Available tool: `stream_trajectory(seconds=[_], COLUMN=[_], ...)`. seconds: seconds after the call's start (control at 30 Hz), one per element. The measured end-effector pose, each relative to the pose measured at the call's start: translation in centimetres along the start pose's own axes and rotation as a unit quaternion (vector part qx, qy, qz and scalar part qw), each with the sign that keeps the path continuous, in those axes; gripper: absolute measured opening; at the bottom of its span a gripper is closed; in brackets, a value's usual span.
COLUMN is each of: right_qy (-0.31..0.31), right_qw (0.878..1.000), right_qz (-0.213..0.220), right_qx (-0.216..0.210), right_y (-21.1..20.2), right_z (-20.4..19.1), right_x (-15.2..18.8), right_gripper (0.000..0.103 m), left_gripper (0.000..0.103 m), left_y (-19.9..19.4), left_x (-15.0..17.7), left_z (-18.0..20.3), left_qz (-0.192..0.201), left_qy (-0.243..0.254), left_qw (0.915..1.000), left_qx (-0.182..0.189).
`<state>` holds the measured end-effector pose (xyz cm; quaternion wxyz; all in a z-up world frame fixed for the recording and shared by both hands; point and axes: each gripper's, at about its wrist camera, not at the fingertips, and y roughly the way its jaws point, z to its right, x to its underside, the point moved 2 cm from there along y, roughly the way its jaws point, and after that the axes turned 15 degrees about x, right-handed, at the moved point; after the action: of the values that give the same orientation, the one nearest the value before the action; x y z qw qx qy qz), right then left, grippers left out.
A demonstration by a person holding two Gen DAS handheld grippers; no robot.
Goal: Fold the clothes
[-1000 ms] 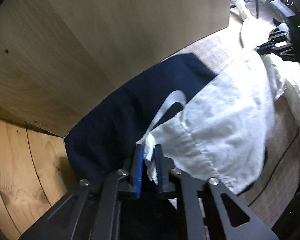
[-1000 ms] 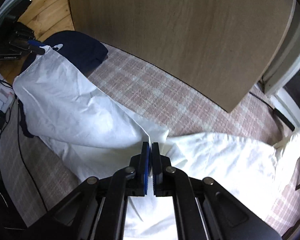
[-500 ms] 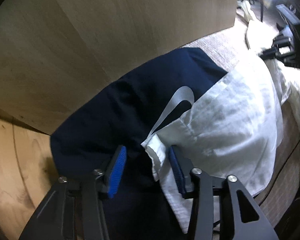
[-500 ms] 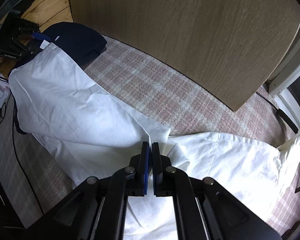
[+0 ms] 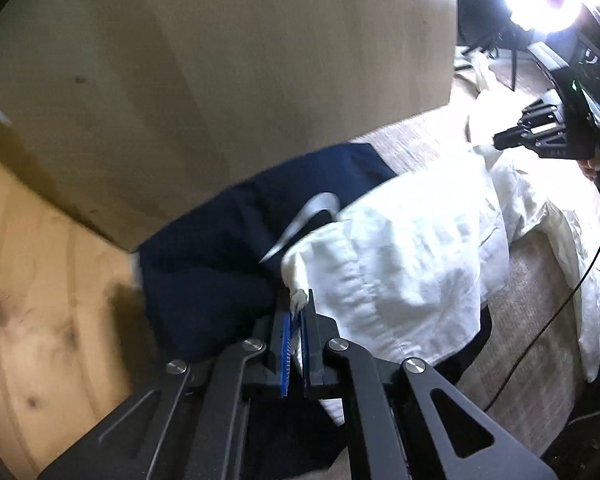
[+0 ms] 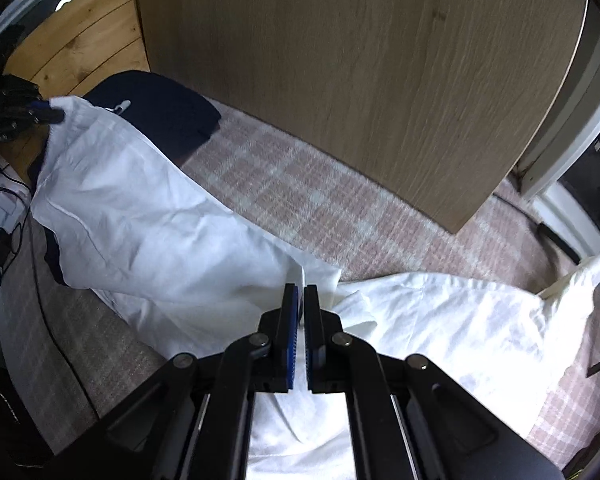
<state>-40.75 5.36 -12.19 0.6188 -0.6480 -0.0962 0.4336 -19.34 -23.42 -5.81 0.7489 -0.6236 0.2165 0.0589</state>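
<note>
Plaid bed: my left claw [image 5: 299, 312] and right claw [image 6: 300, 300] each clamp a white shirt [image 6: 148, 216] corner, cloth stretched left-right between them.

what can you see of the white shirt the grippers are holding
The white shirt looks like thin, creased woven cotton with stitched seams. It is spread across the plaid cover, one end draped over a navy garment. The left gripper is shut on one bunched corner and the right gripper pinches an edge, stretching a panel between them.
</note>
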Motion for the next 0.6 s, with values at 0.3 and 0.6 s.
stream_trajectory(seconds=[0.3,0.6], right_qy=[0.095,0.201], right_qw=[0.993,0.979], right_qz=[0.066,-0.035], right_qx=[-0.031,0.016], right_y=[-4.5,0.5], right_z=[3.4,9.3], right_x=[-0.2,8.5], right_gripper=[0.036,0.035], left_gripper=[0.004,0.003], left_y=[-6.2,-2.4], left_x=[0.1,1.4], left_z=[-1.5,-2.0], left_qz=[0.044,0.014], left_qy=[-0.017,-0.053], left_qw=[0.9983,0.9985], left_qx=[-0.032,-0.005])
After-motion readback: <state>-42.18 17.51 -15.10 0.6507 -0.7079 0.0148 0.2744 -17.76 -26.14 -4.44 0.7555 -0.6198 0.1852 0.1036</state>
